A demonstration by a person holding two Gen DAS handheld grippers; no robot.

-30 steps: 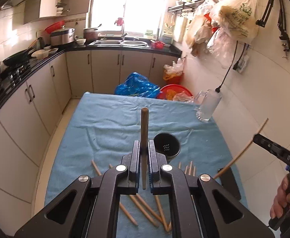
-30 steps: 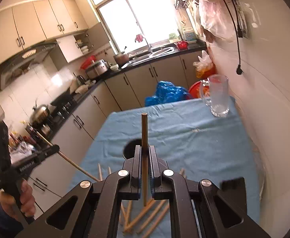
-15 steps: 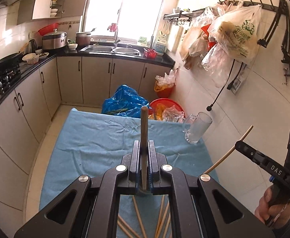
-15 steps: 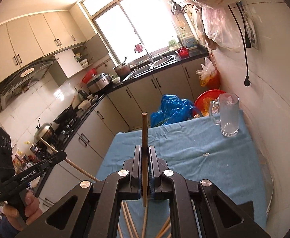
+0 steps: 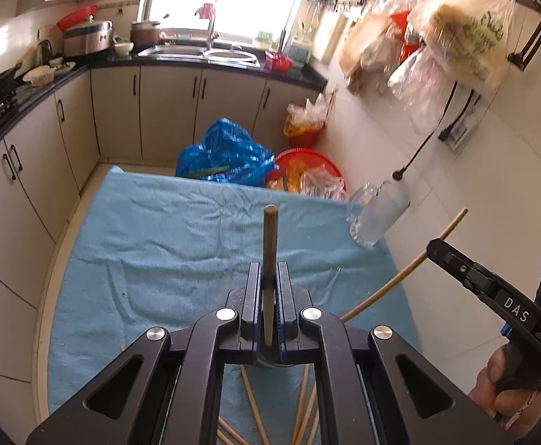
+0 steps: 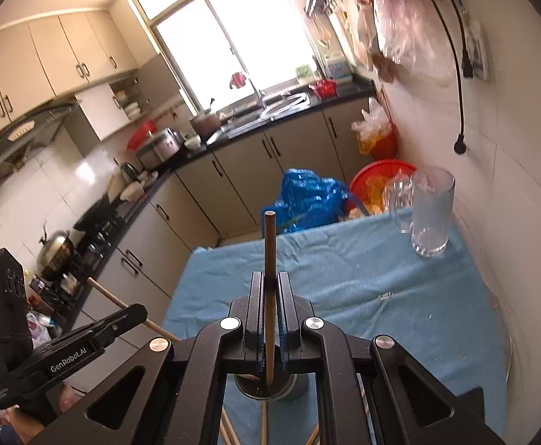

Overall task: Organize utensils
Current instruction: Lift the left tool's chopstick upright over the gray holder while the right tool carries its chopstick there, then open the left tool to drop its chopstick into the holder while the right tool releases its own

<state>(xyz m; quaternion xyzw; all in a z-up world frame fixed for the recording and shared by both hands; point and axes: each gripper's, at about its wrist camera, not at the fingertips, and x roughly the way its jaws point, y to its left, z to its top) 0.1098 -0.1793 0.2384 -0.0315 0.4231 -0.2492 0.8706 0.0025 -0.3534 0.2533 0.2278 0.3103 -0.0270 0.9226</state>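
Both grippers have advanced over the blue cloth, hiding the black holder beneath. Left gripper clamps a dark chopstick; right gripper clamps another chopstick.

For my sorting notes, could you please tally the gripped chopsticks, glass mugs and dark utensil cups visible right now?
Gripped chopsticks: 2, one chopstick in left gripper, another chopstick in right gripper
Glass mugs: 1
Dark utensil cups: 1
Total: 4

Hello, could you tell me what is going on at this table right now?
A person is sorting chopsticks with two handheld grippers. The left gripper and the right gripper are each shut on one chopstick, above a dark holder. More chopsticks lie loose on the blue cloth.
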